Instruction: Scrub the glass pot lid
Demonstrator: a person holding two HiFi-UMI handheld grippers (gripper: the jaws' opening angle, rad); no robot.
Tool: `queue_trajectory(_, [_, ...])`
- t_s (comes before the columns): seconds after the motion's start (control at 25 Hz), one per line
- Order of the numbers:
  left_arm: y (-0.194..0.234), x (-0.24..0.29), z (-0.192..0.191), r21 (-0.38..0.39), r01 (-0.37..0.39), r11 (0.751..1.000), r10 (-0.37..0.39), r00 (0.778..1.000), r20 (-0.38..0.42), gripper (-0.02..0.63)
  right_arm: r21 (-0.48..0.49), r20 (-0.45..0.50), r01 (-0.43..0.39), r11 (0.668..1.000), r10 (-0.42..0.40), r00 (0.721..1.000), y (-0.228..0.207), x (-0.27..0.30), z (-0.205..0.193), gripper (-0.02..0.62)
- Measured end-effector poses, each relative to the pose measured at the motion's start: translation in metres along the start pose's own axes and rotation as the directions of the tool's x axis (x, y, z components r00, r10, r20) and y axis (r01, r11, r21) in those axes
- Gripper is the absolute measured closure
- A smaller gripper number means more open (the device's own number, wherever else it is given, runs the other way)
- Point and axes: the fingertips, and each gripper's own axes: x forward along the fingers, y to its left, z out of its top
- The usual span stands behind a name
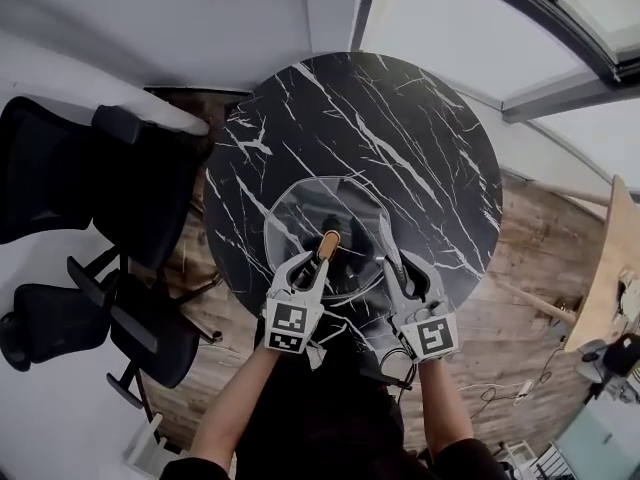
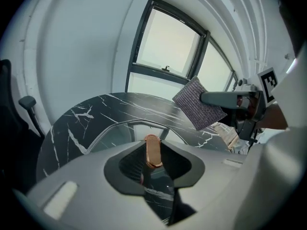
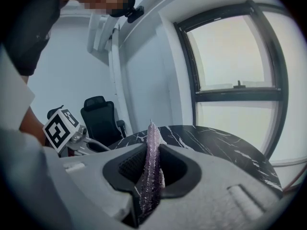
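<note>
Position of target: glass pot lid lies flat, dome up, on the near part of the round black marble counter, close to the edge by the person.

Handle, copper-brown, stands at the lid's centre. Its long axis runs away from the person, roughly in line with the left tongs. From those tongs it shows end-on, as a narrow upright loop.

Left tongs: partly open, angled down at the lid. The handle stands in the gap just ahead of the tips, with clearance on both sides. Nothing is gripped.

Right tongs: closed flat on a grey-purple scouring pad, which sticks out beyond the tips. They hover at the lid's right side, not visibly touching the glass.

Nearer hand: the left is nearer the handle, the right nearer the rim. Judgement: the jaws already straddle the handle's thin width, so closing should steady the lid. The pad must then drop onto the glass.

Surface: polished stone with white veining, bare except for the lid. A smooth lid may slide on it if scrubbed unheld.

Room: white walls, a dark-framed window behind the counter, black office chairs to the left, plank floor.
</note>
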Motion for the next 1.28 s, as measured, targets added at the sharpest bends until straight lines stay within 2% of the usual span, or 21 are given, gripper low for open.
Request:
queue_trajectory(0.12, [-0.001, 0.015, -0.008, 0.022, 0.029, 0.999, -0.028, 0.999, -0.032, 0.412, 0.003, -0.008, 0.011, 1.0, -0.011, 1.0, -0.009, 0.012, -0.007, 0.517])
queue_trajectory(0.24, [-0.002, 0.028, -0.021, 0.03, 0.035, 0.999, -0.032, 0.997, -0.068, 0.408, -0.006, -0.033, 0.011, 1.0, -0.011, 0.999, -0.011, 0.019, -0.019, 0.516])
queue_trajectory(0.36, [-0.004, 0.037, -0.028, 0.013, 0.059, 0.998, -0.058, 0.994, -0.092, 0.434, -0.05, -0.084, -0.016, 0.999, 0.012, 0.996, -0.013, 0.028, -0.034, 0.517])
queue_trajectory(0.52, [-0.004, 0.038, -0.027, -0.014, 0.071, 0.997, -0.072, 0.993, -0.09, 0.44, -0.072, -0.129, -0.059, 0.996, 0.049, 0.99, -0.021, 0.043, -0.046, 0.517])
queue_trajectory(0.64, [-0.004, 0.038, -0.026, -0.024, 0.081, 0.996, -0.083, 0.993, -0.08, 0.44, -0.147, -0.149, -0.062, 0.987, 0.04, 0.988, -0.026, 0.056, -0.046, 0.518])
queue_trajectory(0.72, [-0.003, 0.039, -0.026, -0.031, 0.086, 0.996, -0.089, 0.993, -0.082, 0.44, -0.223, -0.167, -0.096, 0.97, 0.059, 0.984, -0.023, 0.068, -0.048, 0.518])
queue_trajectory(0.8, [-0.003, 0.039, -0.027, -0.035, 0.093, 0.995, -0.095, 0.992, -0.084, 0.439, -0.31, -0.214, -0.148, 0.939, 0.083, 0.973, -0.019, 0.081, -0.056, 0.518])
queue_trajectory(0.96, [-0.004, 0.039, -0.028, -0.057, 0.114, 0.992, -0.118, 0.99, -0.082, 0.437, -0.448, -0.319, -0.311, 0.838, 0.176, 0.932, -0.009, 0.11, -0.074, 0.518])
queue_trajectory(1.04, [-0.003, 0.039, -0.028, -0.062, 0.117, 0.991, -0.122, 0.989, -0.085, 0.437, -0.452, -0.361, -0.369, 0.812, 0.212, 0.908, -0.006, 0.121, -0.079, 0.518])
queue_trajectory(1.16, [-0.004, 0.039, -0.028, -0.06, 0.114, 0.992, -0.119, 0.99, -0.081, 0.437, -0.417, -0.416, -0.413, 0.81, 0.234, 0.879, -0.005, 0.129, -0.086, 0.518])
queue_trajectory(1.28, [-0.004, 0.039, -0.029, -0.066, 0.115, 0.991, -0.12, 0.99, -0.078, 0.437, -0.412, -0.498, -0.466, 0.783, 0.234, 0.835, 0.003, 0.131, -0.105, 0.515])
